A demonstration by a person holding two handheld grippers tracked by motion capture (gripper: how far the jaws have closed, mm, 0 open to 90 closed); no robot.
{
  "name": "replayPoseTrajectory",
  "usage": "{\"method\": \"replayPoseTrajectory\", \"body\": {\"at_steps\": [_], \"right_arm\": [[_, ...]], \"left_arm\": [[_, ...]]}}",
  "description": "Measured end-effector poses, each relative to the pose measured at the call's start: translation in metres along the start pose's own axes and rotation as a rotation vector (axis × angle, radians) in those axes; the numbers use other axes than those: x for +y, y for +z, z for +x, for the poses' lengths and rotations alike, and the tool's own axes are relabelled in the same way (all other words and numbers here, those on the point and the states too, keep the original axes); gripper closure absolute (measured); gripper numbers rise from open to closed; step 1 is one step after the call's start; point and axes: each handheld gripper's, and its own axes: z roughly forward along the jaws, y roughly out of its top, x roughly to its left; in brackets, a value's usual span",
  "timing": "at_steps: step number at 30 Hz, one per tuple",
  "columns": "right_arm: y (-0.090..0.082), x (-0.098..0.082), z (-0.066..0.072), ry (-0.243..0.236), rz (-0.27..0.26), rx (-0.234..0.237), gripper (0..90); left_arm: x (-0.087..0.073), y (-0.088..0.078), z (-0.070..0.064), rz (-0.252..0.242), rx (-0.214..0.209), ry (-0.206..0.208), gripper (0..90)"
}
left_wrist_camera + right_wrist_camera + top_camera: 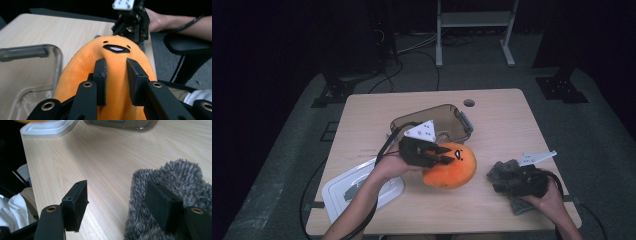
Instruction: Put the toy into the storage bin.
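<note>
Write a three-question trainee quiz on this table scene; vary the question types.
1. True or false: the left tongs are shut on the orange plush toy.
2. Which lies under the right tongs? A) a white lid B) a grey fuzzy cloth C) a sponge
3. Fill in: behind the plush toy stands a clear plastic ___.

Key
1. True; the pads pinch a fold of plush.
2. B, the grey fuzzy cloth; the jaws stand open.
3. Container; the white lid lies apart, near the table's front left corner.

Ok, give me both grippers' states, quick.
Left gripper: shut on the round orange plush toy.
Right gripper: open, over the fuzzy grey cloth, holding nothing.
</note>
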Motion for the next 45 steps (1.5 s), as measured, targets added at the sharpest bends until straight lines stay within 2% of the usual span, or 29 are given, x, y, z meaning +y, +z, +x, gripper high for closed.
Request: {"method": "replayPoseTrajectory", "body": {"at_steps": [11, 15, 21, 34, 45], "right_arm": [[0.001, 0.0, 0.0, 0.002, 0.004, 0.005, 33.8], [0.002, 0.0, -0.001, 0.005, 0.005, 0.006, 33.8], [0.0, -0.001, -0.001, 0.006, 0.006, 0.006, 33.8], [0.001, -0.001, -0.002, 0.007, 0.0, 0.011, 33.8], [0.0, -0.001, -0.002, 0.007, 0.0, 0.012, 33.8]], "left_arm": [[0.021, -0.028, 0.022, -0.027, 0.079, -0.023, 71.7], [0.027, -0.033, 0.03, -0.038, 0.093, -0.04, 71.9], [0.035, -0.039, 0.04, -0.027, 0.122, -0.049, 71.9], [0.039, -0.052, 0.062, -0.027, 0.172, -0.082, 72.1], [0.039, -0.055, 0.077, -0.017, 0.212, -0.097, 72.4]]}}
